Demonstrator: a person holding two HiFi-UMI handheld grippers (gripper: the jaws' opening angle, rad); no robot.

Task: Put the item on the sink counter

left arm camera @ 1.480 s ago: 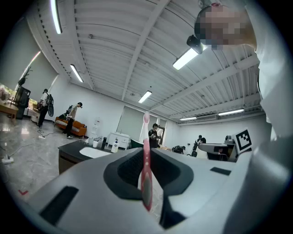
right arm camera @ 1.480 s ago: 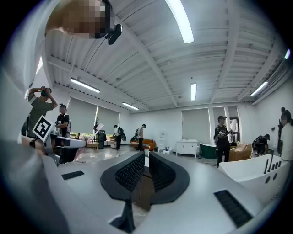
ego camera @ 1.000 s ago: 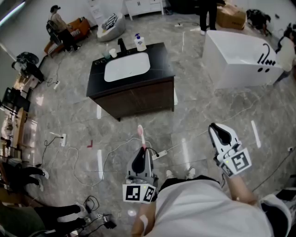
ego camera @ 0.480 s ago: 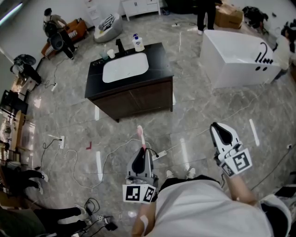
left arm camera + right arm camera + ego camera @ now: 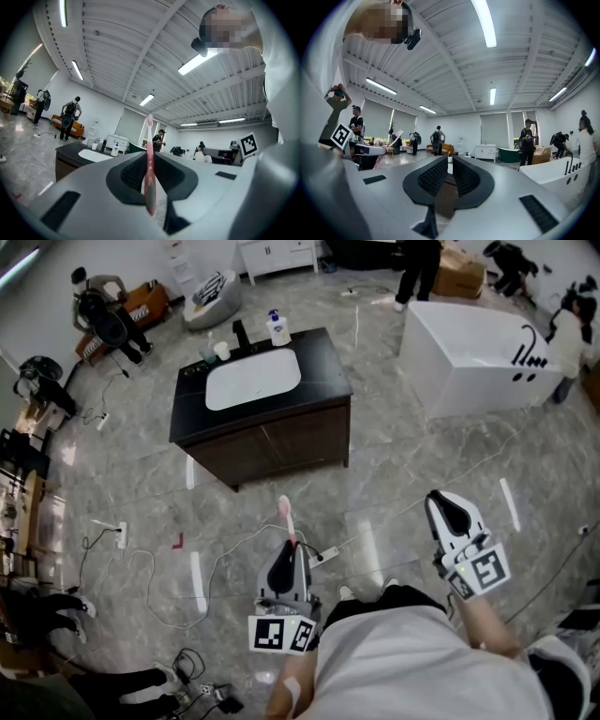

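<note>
The sink counter [image 5: 323,367] has a black top and a white basin, and it stands on the floor some way ahead of me. My left gripper [image 5: 292,545] is low in the head view, shut on a pink toothbrush [image 5: 286,514] that sticks out forward past the jaws toward the counter. In the left gripper view the toothbrush [image 5: 149,136] stands upright between the jaws of the left gripper [image 5: 149,161], with the counter [image 5: 70,151] far off at the left. My right gripper [image 5: 441,500] is held at the right, jaws together and nothing in them; the right gripper [image 5: 448,164] shows only a thin slit.
A soap bottle [image 5: 277,329], a cup [image 5: 221,351] and a black faucet [image 5: 244,334] stand at the counter's back edge. A white bathtub [image 5: 473,357] sits to the right. Cables and a power strip [image 5: 323,554] lie on the marble floor between me and the counter. People stand at the far back.
The counter and bathtub have drifted slightly in the head view as I move. Both grippers keep their places and grips. A person at the back left has shifted.
</note>
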